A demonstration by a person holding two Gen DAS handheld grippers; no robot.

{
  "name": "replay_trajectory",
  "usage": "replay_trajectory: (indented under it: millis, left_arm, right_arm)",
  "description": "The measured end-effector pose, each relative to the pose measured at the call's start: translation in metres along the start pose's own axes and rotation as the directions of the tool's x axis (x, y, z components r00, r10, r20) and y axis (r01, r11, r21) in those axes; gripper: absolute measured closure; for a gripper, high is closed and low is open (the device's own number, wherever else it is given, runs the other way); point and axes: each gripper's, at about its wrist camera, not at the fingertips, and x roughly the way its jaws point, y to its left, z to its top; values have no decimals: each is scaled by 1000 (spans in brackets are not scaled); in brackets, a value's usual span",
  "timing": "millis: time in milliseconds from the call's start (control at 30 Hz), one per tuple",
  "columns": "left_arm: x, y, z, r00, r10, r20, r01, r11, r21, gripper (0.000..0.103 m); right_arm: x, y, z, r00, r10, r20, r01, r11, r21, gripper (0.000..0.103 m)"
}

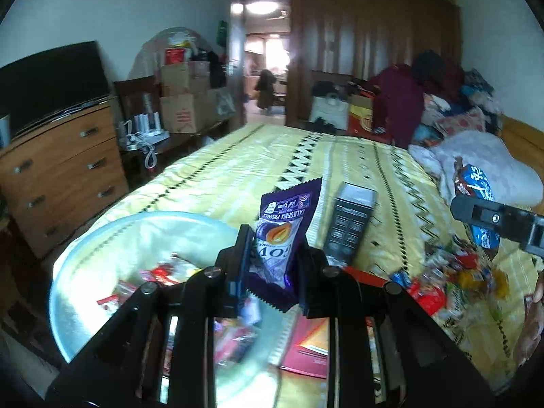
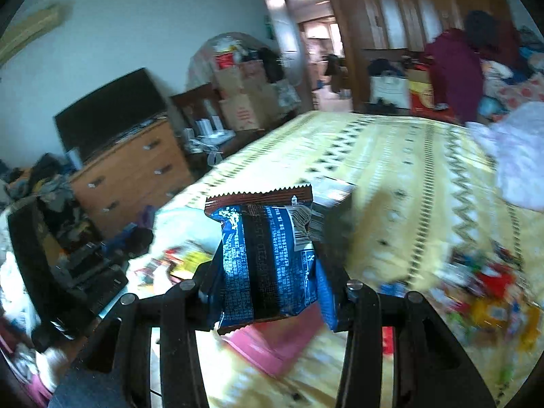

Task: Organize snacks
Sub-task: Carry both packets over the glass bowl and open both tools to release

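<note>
Black linkage bars of the left hand-held gripper (image 1: 273,255) fill the foreground of the left wrist view; its fingers pinch a purple prune packet (image 1: 284,234), held upright above the bed (image 1: 238,170). Below and to the left sits a clear bowl (image 1: 85,255) containing several wrapped snacks. A dark box (image 1: 350,224) lies flat on the yellow bedspread just beyond the packet, and a red booklet (image 1: 309,350) lies beneath the gripper. The right hand-held gripper (image 2: 268,272) is raised over the bed, clamping a blue and brown snack packet (image 2: 268,258) between its fingers; the same packet appears at the right edge of the left wrist view. Loose snacks (image 1: 452,278) are scattered on the bedspread to the right. A wooden dresser (image 1: 61,170) stands beside the bed.
</note>
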Motion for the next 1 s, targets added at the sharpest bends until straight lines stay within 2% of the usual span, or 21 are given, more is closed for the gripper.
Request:
replay_trajectory:
  millis: [167, 433, 700, 1000]
  left_arm:
    - [3, 54, 8, 997, 79, 0, -79, 993, -90, 79]
    - [14, 121, 7, 983, 182, -34, -185, 959, -217, 79]
    - [34, 136, -5, 977, 193, -93, -209, 951, -229, 79]
    - [36, 141, -8, 973, 197, -119, -219, 952, -215, 79]
  right_arm:
    - [34, 53, 23, 993, 120, -23, -121, 992, -33, 55]
    - [83, 126, 39, 972, 218, -83, -226, 968, -109, 55]
    - [131, 148, 26, 950, 273, -149, -284, 957, -61, 55]
    - [151, 155, 9, 954, 234, -187, -251, 965, -74, 55]
